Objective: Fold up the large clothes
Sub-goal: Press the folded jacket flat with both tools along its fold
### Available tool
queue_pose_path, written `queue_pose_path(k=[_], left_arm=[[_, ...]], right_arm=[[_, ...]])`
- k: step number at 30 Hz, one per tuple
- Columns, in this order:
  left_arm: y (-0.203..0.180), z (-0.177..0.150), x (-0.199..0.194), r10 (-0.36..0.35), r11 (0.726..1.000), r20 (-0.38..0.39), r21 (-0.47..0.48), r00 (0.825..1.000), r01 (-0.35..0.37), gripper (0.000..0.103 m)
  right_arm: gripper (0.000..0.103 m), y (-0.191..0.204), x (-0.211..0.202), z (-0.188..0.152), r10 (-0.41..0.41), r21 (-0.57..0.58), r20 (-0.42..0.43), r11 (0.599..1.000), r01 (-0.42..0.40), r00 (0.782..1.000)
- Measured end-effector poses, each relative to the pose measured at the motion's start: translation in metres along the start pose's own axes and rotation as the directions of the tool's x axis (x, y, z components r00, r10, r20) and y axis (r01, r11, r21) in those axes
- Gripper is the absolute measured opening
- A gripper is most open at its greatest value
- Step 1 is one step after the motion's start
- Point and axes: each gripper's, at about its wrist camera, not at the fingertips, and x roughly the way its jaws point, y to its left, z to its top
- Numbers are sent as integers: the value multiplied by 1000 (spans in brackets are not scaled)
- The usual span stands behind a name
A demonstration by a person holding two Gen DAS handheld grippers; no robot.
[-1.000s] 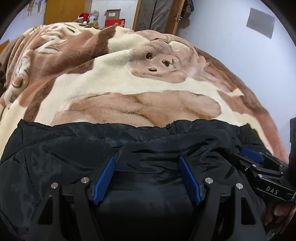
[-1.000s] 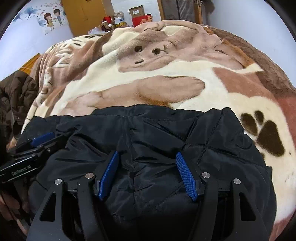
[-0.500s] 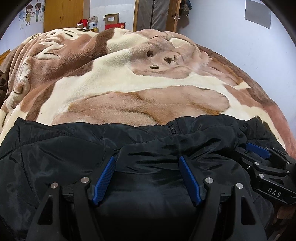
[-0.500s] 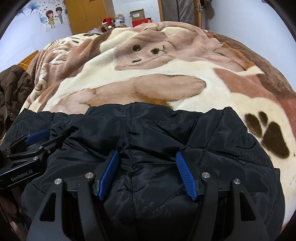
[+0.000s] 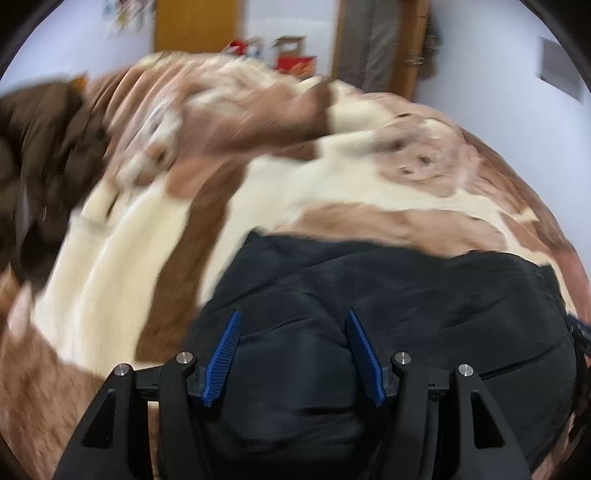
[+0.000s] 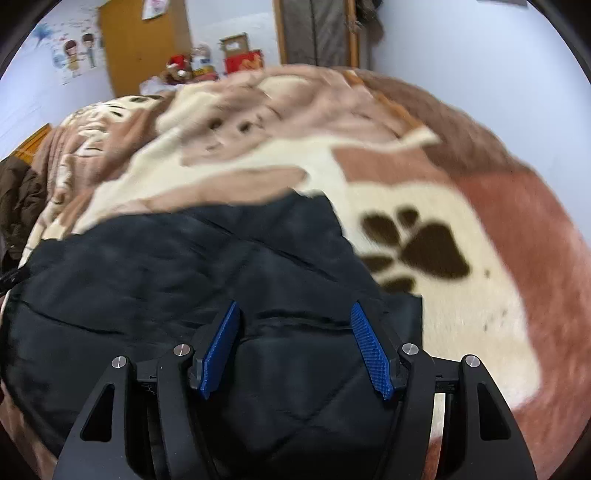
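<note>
**Black padded jacket on a bed, a gripper over each end**

A black quilted jacket [image 5: 388,314] lies in a bundled heap on a bed covered by a plush blanket [image 5: 122,266] printed in cream, tan and brown with a cartoon bear. Both views are blurred.

In the left wrist view, the left gripper [image 5: 293,356] sits over the jacket's left part. Its two blue-padded fingers [image 5: 223,360] stand wide apart with jacket fabric lying between and under them; the pads do not press the cloth together. Left of the jacket the blanket is bare, and further left of the jacket, at the bed's edge, a dark brown garment [image 5: 40,155] is heaped.

In the right wrist view, the right gripper [image 6: 295,349] sits over the jacket's [image 6: 177,288] right part, where diamond stitching shows. Its fingers [image 6: 371,352] are likewise spread wide, with padded fabric bulging up between them but not pinched. Just right of the jacket, the blanket [image 6: 498,229] shows a dark brown paw print [image 6: 421,247] on cream.

Beyond the jacket, past the far end of the bed, stand a yellow wooden wardrobe [image 6: 142,48], a red box [image 6: 243,61] among small items, and a doorway [image 6: 319,31]. A cartoon sticker of two children [image 6: 79,48] is on the wall left of the wardrobe.
</note>
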Motion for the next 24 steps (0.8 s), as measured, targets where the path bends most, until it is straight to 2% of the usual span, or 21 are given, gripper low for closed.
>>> queue_pose_path(k=[2, 4, 10, 15, 18, 20, 22, 24], left_arm=[[8, -7, 10, -16, 1000, -1, -20, 1000, 16, 64], [5, -12, 19, -4, 1000, 14, -15, 1000, 4, 64], [-5, -17, 40, 24, 1000, 37, -5, 999, -24, 64], [-6, -15, 42, 31, 1000, 27, -4, 999, -31, 64], [-8, -8, 28, 56, 998, 3, -4, 998, -56, 63], [-8, -6, 13, 46, 999, 6, -21, 999, -46, 63], [-13, -6, -10, 33, 999, 21, -24, 999, -33, 62], [-21, -7, -32, -9, 1000, 57, -26, 998, 11, 62]], right_arm=[[63, 2, 9, 1, -10, -8, -1, 1000, 10, 1000], [63, 8, 16, 2, -30, -37, 3, 999, 30, 1000], [63, -1, 34, -1, -4, 1, 2, 1000, 4, 1000], [62, 2, 34, 0, -19, -12, -9, 1000, 19, 1000], [62, 4, 24, 7, -35, -21, -35, 999, 34, 999], [62, 6, 11, 11, -52, -21, -43, 998, 51, 998], [62, 10, -9, 13, -49, -16, -19, 999, 49, 999], [62, 16, -34, 13, -13, -9, 27, 1000, 13, 1000]])
